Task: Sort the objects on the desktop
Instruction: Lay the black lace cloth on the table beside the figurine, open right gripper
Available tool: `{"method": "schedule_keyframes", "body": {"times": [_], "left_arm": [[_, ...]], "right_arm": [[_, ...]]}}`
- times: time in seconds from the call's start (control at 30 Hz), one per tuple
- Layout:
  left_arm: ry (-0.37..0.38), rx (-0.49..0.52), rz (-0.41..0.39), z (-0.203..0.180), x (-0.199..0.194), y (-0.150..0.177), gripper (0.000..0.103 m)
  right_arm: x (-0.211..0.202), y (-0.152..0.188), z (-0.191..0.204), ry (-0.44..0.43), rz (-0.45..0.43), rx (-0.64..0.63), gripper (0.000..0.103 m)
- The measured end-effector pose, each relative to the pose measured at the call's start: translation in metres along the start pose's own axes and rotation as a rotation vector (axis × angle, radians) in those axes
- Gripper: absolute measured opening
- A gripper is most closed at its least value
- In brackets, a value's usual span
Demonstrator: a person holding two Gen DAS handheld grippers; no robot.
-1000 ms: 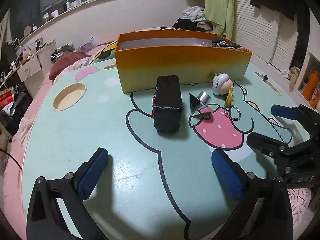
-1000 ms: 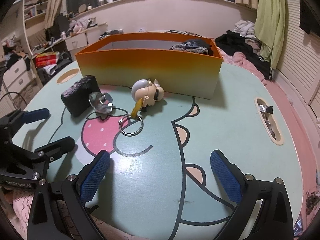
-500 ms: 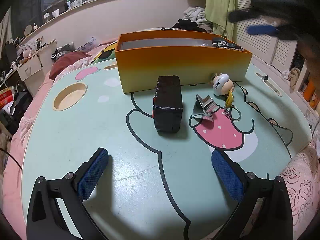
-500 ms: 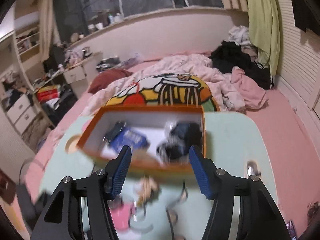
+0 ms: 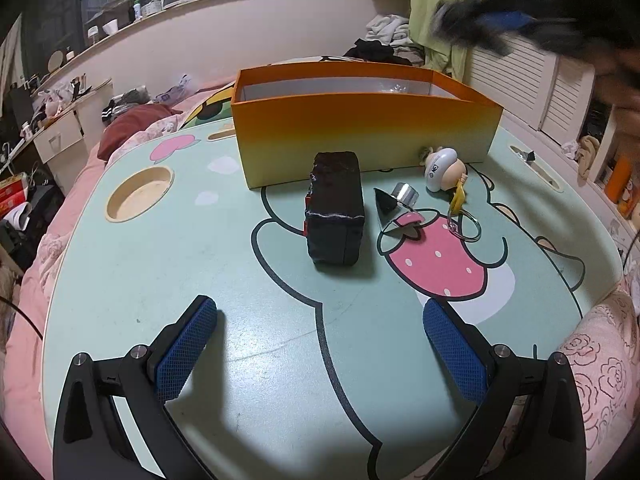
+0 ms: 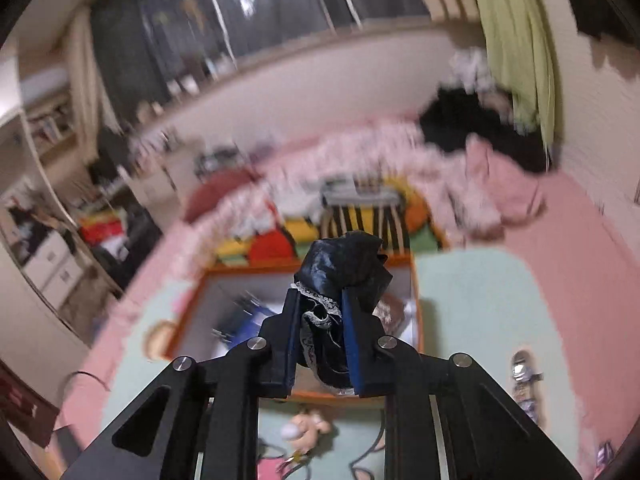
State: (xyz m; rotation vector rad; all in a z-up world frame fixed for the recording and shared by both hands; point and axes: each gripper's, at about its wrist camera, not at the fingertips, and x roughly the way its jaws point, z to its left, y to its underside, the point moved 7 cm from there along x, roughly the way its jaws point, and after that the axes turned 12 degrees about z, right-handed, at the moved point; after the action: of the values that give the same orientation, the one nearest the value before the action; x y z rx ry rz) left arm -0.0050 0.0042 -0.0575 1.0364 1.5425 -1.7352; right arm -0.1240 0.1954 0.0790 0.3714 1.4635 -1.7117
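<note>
My right gripper (image 6: 320, 300) is shut on a crumpled black cloth with white lace trim (image 6: 344, 268), held in the air over the orange box (image 6: 188, 308). In the left wrist view that gripper is a dark blur (image 5: 500, 20) high above the box's right end. My left gripper (image 5: 320, 344) hangs open and empty over the front of the table. In front of the orange box (image 5: 360, 136) lie a black pouch (image 5: 336, 216), a shiny metal clip (image 5: 396, 204) and a doll keychain (image 5: 442, 168) with its ring (image 5: 466, 228).
The mint cartoon table (image 5: 200, 280) has a round cup recess (image 5: 138, 194) at the left and a slot (image 5: 536, 164) at the right. Blue items (image 6: 260, 316) lie inside the box. A pink bed with clothes surrounds the table.
My right gripper rose from the table's front to above the box and shut on the black cloth, which is gone from the box's right end. The left gripper stayed put.
</note>
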Motion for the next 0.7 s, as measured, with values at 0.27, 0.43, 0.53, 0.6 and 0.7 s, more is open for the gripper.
{"method": "schedule_keyframes", "body": {"times": [0.27,0.43,0.53,0.6,0.7], "left_arm": [[0.0,0.0,0.0,0.0,0.0,0.0,0.103],[0.0,0.0,-0.001,0.0,0.0,0.0,0.103],[0.001,0.0,-0.001,0.0,0.0,0.0,0.103],[0.003,-0.001,-0.002,-0.001,0.0,0.0,0.103],[0.001,-0.001,-0.002,-0.002,0.001,-0.001,0.103]], "right_arm": [[-0.01,0.094,-0.005,-0.007,0.146,-0.005,0.02],[0.041,0.118,0.004,0.038,0.22,-0.05,0.02],[0.057,0.114,0.014,-0.005,0.202,-0.072,0.025],[0.05,0.113,0.018,-0.054,0.171,-0.076,0.037],[0.025,0.116,0.017,-0.042,0.091,-0.073,0.069]]}}
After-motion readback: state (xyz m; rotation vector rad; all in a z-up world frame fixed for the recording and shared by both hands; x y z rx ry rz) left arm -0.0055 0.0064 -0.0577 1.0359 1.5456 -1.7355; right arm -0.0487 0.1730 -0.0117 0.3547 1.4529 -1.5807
